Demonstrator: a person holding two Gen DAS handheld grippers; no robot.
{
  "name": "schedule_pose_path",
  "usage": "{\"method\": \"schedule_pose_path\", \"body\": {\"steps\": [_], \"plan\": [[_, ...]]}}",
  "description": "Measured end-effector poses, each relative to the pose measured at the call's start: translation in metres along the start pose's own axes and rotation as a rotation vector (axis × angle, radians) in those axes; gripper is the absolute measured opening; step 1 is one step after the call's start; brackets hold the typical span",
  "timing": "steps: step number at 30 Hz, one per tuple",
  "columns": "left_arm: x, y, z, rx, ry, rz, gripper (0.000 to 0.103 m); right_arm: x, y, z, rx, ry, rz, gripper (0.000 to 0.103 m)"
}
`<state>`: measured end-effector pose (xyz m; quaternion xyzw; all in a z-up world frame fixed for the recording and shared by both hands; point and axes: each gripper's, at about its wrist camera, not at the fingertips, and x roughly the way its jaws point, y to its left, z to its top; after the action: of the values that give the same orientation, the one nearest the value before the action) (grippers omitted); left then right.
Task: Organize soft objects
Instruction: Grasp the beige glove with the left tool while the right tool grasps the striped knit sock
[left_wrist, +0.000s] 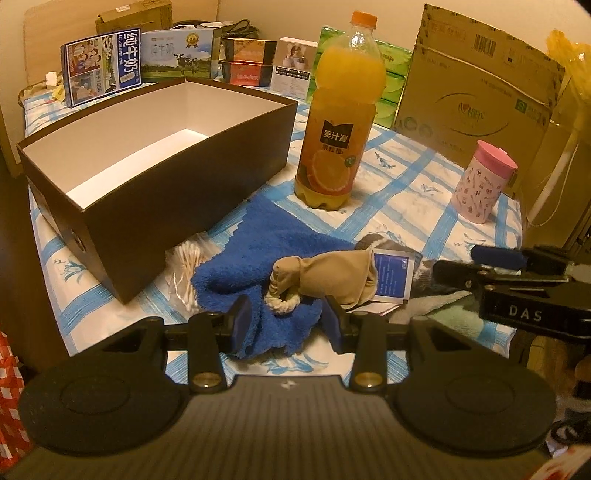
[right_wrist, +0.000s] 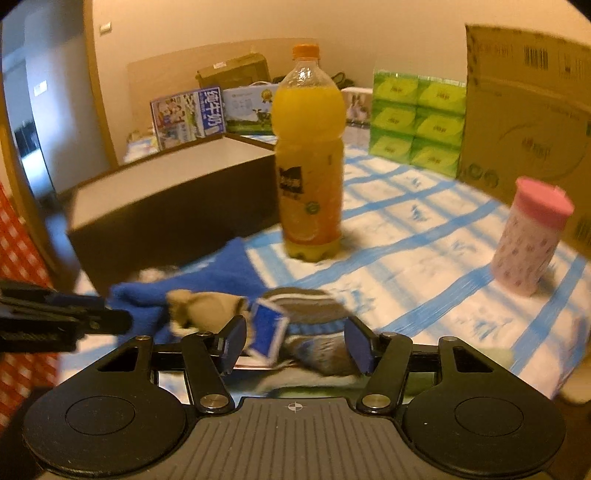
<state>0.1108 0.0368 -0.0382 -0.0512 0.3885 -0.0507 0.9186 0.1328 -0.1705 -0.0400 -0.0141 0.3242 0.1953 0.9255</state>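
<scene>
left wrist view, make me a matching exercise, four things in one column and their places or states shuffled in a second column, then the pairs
Things:
1. dark brown cardboard box
2. orange juice bottle
3. fluffy blue towel
4. pink-lidded patterned cup

Places or states:
A. standing far right
B. lying between the left gripper fingers
C. open, white inside
D. upright, orange cap on

Pairs: 1-C, 2-D, 3-B, 4-A

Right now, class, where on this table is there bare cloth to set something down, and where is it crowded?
Bare checked tablecloth lies between the juice bottle and the pink cup, bordered behind by the cardboard box. It is crowded near the front: blue towel, beige stocking, blue packet and cotton swabs bunch beside the dark box.
</scene>
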Motion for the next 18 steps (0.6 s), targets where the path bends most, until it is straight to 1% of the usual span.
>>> {"method": "schedule_pose_path", "body": {"steps": [4,6,8,12,18], "plan": [[0.007,-0.003,0.002,0.020,-0.005,-0.003,0.038,0.007,-0.004,0.000,-0.110,-0.003,-0.070,0.060],[0.011,-0.006,0.003,0.036,-0.010,-0.002,0.038,0.012,-0.004,-0.002,-0.166,0.007,-0.081,0.060],[0.015,-0.009,0.003,0.056,-0.014,-0.004,0.039,0.019,-0.004,-0.005,-0.209,0.037,-0.076,0.060],[0.023,-0.013,0.004,0.084,-0.017,-0.002,0.042,0.030,-0.007,-0.015,-0.228,0.078,-0.072,0.060],[0.037,-0.015,0.005,0.103,-0.005,-0.003,0.043,0.038,-0.012,-0.020,-0.222,0.106,-0.074,0.060]]}}
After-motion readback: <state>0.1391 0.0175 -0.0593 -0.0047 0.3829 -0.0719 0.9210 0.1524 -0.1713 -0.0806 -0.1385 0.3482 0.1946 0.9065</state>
